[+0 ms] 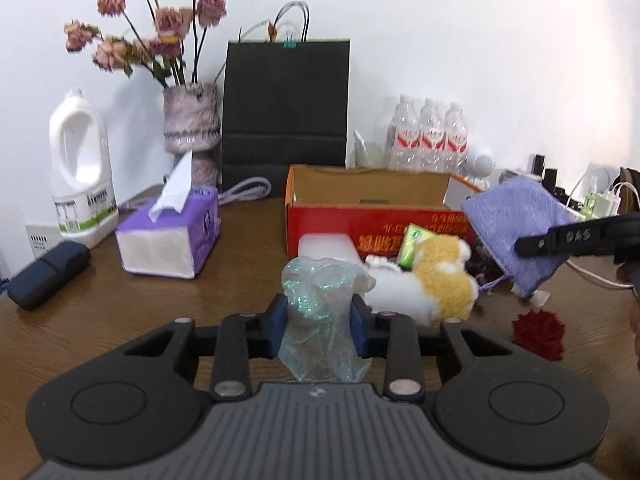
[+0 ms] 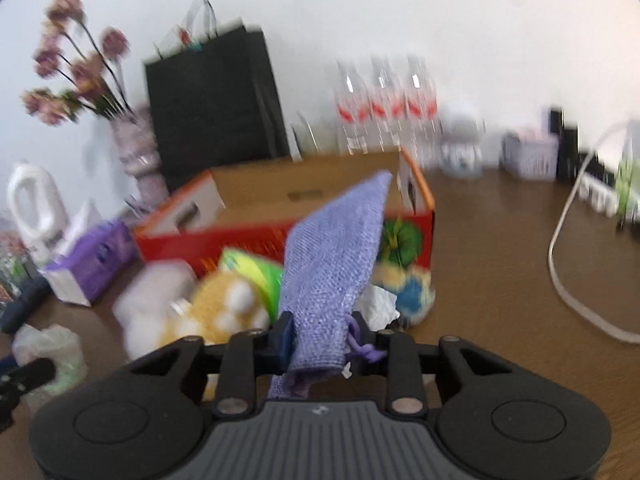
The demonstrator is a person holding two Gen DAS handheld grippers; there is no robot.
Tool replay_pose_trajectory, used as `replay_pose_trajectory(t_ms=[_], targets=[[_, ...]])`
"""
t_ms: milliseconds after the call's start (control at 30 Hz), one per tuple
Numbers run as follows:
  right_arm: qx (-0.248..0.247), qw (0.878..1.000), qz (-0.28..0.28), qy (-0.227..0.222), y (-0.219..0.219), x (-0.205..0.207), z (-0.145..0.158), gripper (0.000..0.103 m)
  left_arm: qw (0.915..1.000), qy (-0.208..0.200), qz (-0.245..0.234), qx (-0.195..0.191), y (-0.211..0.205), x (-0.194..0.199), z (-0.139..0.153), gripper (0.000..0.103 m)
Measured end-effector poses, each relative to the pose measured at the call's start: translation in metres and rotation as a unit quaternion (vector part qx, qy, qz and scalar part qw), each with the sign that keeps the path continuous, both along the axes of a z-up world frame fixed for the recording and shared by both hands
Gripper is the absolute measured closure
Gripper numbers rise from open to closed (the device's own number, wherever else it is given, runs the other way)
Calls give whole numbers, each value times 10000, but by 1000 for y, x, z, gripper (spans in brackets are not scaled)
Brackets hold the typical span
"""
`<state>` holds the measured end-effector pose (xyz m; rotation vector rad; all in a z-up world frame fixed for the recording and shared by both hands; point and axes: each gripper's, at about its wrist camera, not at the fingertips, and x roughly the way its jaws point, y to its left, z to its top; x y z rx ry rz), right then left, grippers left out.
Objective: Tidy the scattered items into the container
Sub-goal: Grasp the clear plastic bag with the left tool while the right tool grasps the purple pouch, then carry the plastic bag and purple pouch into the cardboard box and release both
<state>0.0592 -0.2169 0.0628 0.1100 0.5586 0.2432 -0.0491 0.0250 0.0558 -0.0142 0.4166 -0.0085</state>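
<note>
My left gripper (image 1: 319, 322) is shut on a crumpled glittery clear plastic bag (image 1: 318, 300), held just above the wooden table. My right gripper (image 2: 323, 334) is shut on a purple knitted drawstring pouch (image 2: 334, 264), which sticks up in front of the red cardboard box (image 2: 248, 240). In the left wrist view the same pouch (image 1: 516, 232) hangs at the right in the right gripper's black finger (image 1: 560, 238), beside the open box (image 1: 372, 216). A yellow and white plush toy (image 1: 436, 280), a green packet (image 1: 414, 242) and a white block (image 1: 328, 246) lie in front of the box.
A dark red fabric rose (image 1: 540, 334) lies on the table at the right. A purple tissue box (image 1: 170, 232), white jug (image 1: 80, 168), flower vase (image 1: 192, 128), black paper bag (image 1: 286, 104) and water bottles (image 1: 428, 136) stand behind. A white cable (image 2: 568, 264) runs along the right.
</note>
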Motion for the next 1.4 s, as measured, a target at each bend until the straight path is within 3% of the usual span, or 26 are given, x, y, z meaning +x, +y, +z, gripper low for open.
replay_pose_trajectory(t_ms=[100, 200, 300, 367, 467, 533, 600, 667, 733, 833, 867, 933, 1000, 1067, 1100, 1167, 1200, 1233, 1400], targets=[[9, 9996, 136, -228, -8, -24, 20, 74, 9999, -115, -100, -6, -6, -15, 7, 70], [-155, 9975, 653, -243, -2, -58, 30, 73, 9997, -42, -233, 31, -14, -26, 2, 69], [-760, 9925, 953, 99, 19, -97, 0, 69, 9994, 305, -159, 31, -19, -28, -16, 69], [-1512, 9833, 1011, 71, 41, -118, -26, 67, 9987, 494, -152, 23, -20, -31, -25, 69], [-2651, 9583, 1018, -330, 70, -147, -51, 48, 9983, 540, -207, 70, -21, -36, -28, 69], [-2803, 9512, 1134, -611, 78, -160, -54, 19, 9986, 498, -188, 77, -19, -39, -27, 69], [-2660, 9531, 1236, -748, 77, -163, -49, 17, 9987, 484, -151, 87, -18, -39, -26, 69], [-2354, 9618, 1169, -767, 71, -158, -41, 20, 9987, 488, -134, 92, -18, -40, -26, 69], [-1840, 9702, 1356, -801, 61, -158, -32, 34, 9987, 495, -119, 92, -17, -40, -28, 69], [-1663, 9589, 2236, -535, 74, -167, -32, 57, 9985, 544, -35, 90, -14, -37, -30, 69], [-1795, 9580, 2147, -621, 76, -171, -34, 57, 9985, 546, -24, 88, -12, -38, -31, 69], [-1766, 9701, 1531, -654, 63, -168, -33, 56, 9985, 553, -24, 55, -8, -39, -31, 69], [-1340, 9865, 846, -403, 36, -156, -29, 53, 9982, 602, -69, -2, -7, -37, -34, 69], [-840, 9947, 592, 64, 16, -141, -31, 54, 9978, 661, -90, 2, -10, -32, -38, 69], [-673, 9956, 611, 220, 12, -134, -34, 59, 9978, 657, -102, 19, -12, -32, -39, 69], [-562, 9961, 612, 309, 12, -128, -38, 84, 9979, 620, -163, 57, -15, -33, -39, 69], [-578, 9963, 594, 245, 16, -129, -37, 95, 9980, 608, -179, 53, -15, -34, -38, 69], [-598, 9958, 666, 178, 21, -131, -35, 98, 9981, 592, -166, 53, -14, -35, -38, 69], [-732, 9874, 1322, -475, 46, -167, 1, 101, 9983, 578, 23, 28, -5, -34, -36, 69]])
